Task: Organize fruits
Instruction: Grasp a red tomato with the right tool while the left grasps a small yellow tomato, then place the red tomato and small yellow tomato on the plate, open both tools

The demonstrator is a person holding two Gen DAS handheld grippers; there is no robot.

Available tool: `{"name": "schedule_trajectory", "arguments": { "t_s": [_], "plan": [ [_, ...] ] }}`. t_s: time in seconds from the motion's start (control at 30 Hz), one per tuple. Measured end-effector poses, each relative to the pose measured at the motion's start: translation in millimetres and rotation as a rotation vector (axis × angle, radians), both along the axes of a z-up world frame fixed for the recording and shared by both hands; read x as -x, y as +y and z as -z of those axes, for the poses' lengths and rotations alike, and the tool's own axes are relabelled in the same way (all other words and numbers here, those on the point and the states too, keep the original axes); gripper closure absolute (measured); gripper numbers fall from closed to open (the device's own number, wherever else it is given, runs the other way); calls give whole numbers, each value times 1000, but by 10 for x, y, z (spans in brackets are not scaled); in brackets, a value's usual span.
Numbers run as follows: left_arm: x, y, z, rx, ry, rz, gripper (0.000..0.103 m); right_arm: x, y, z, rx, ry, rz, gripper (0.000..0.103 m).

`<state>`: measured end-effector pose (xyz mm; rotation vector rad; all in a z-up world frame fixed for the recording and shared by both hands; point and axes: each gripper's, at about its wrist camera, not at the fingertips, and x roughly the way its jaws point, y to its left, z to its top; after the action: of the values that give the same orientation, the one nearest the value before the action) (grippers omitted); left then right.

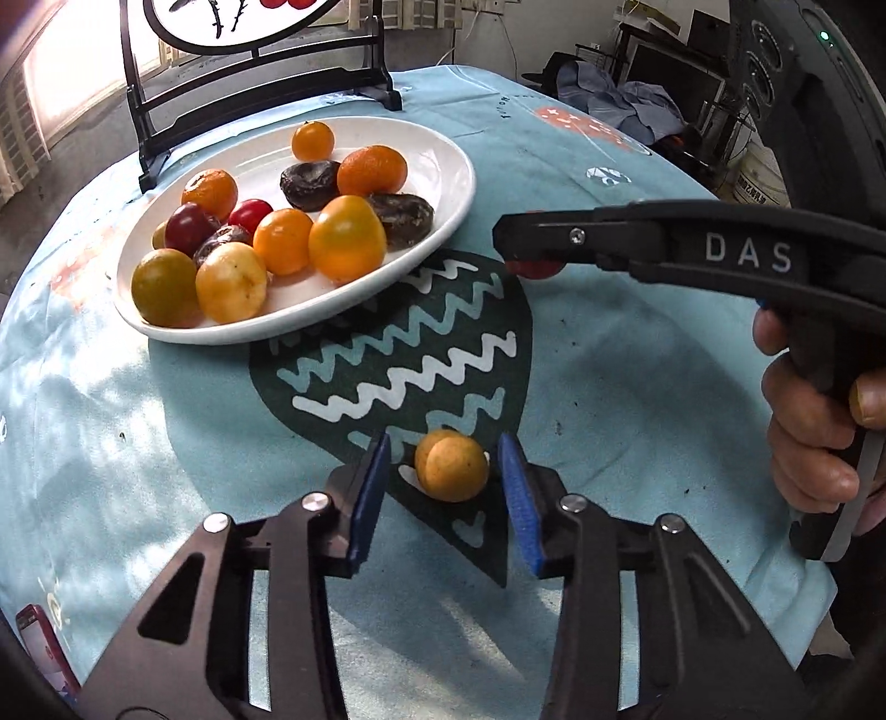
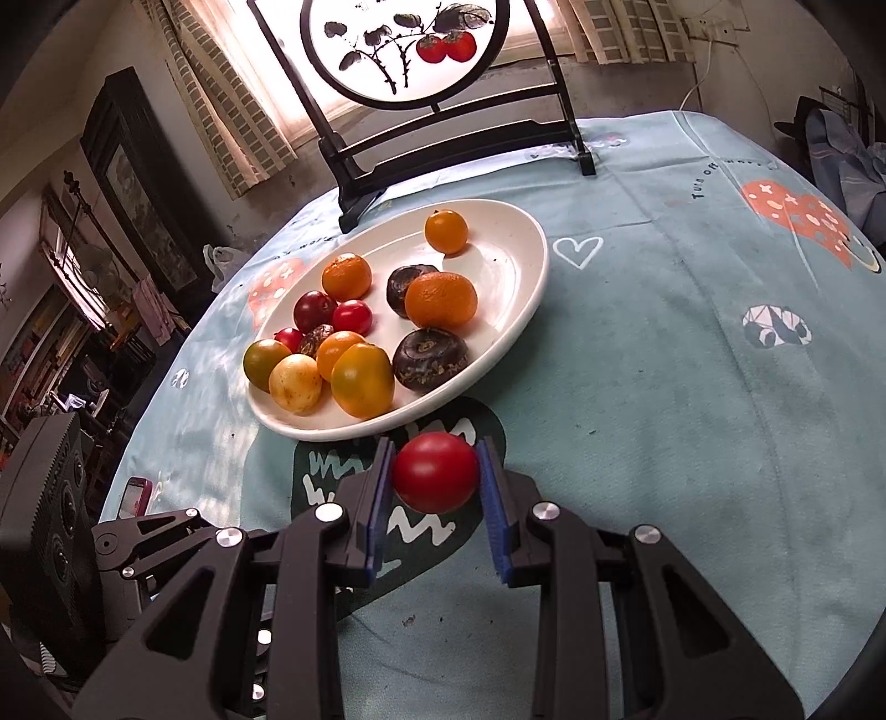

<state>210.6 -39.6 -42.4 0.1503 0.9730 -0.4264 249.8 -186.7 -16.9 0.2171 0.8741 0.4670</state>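
A white oval plate [image 1: 443, 149] [image 2: 520, 260] holds several fruits: orange tangerines, yellow and red small fruits, and dark brown ones. A small yellow-orange fruit [image 1: 451, 466] lies on the tablecloth between the blue pads of my left gripper [image 1: 443, 471], which is open around it without touching. My right gripper [image 2: 434, 471] is shut on a red tomato [image 2: 436, 472], held just in front of the plate's near rim. In the left wrist view the right gripper [image 1: 526, 249] shows side-on, with the red tomato [image 1: 534, 270] peeking below its fingers.
A light blue patterned tablecloth [image 2: 692, 387] covers the round table. A black wooden stand with a round painted panel [image 2: 410, 50] stands behind the plate. A pink phone [image 2: 135, 494] lies at the table's left edge. Cluttered room around.
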Motion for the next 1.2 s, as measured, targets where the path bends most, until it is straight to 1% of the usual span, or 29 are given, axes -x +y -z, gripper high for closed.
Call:
{"name": "schedule_trajectory", "arguments": {
  "t_s": [0.2,0.23,0.3,0.43,0.6,0.7,0.77,0.83,0.87,0.93,1.0,1.07,1.17,1.2],
  "plan": [
    [9,-34,26,-35,-16,4,71,5,-7,-5,-3,-3,4,73],
    [9,-33,24,-35,-16,4,72,1,-9,-5,-3,-2,5,73],
    [8,-32,17,-27,-14,8,76,1,-10,-6,-4,-3,4,73],
    [41,-43,-4,-31,-29,-1,76,-1,-10,-6,-3,-7,3,73],
    [79,-1,-142,1,-98,-7,76,18,3,-40,-14,-43,-6,73],
    [85,67,-271,30,-171,-24,76,55,19,-88,-24,-84,-10,73],
    [85,161,-399,49,-248,-70,76,100,21,-150,-24,-138,3,73],
    [37,303,-530,109,-300,-127,76,144,29,-225,-14,-209,20,73],
    [-19,375,-576,126,-320,-168,76,146,39,-254,-9,-239,31,73],
    [-166,467,-627,115,-349,-247,76,90,63,-289,-9,-261,48,73],
    [-343,536,-632,106,-344,-310,76,-34,102,-299,-27,-247,56,73],
    [-519,588,-608,102,-331,-344,76,-170,180,-294,-16,-243,64,73],
    [-739,632,-555,60,-321,-390,76,-382,340,-261,13,-248,49,73],
    [-784,651,-545,47,-317,-412,74,-448,388,-247,16,-249,44,72]
  ]
}}
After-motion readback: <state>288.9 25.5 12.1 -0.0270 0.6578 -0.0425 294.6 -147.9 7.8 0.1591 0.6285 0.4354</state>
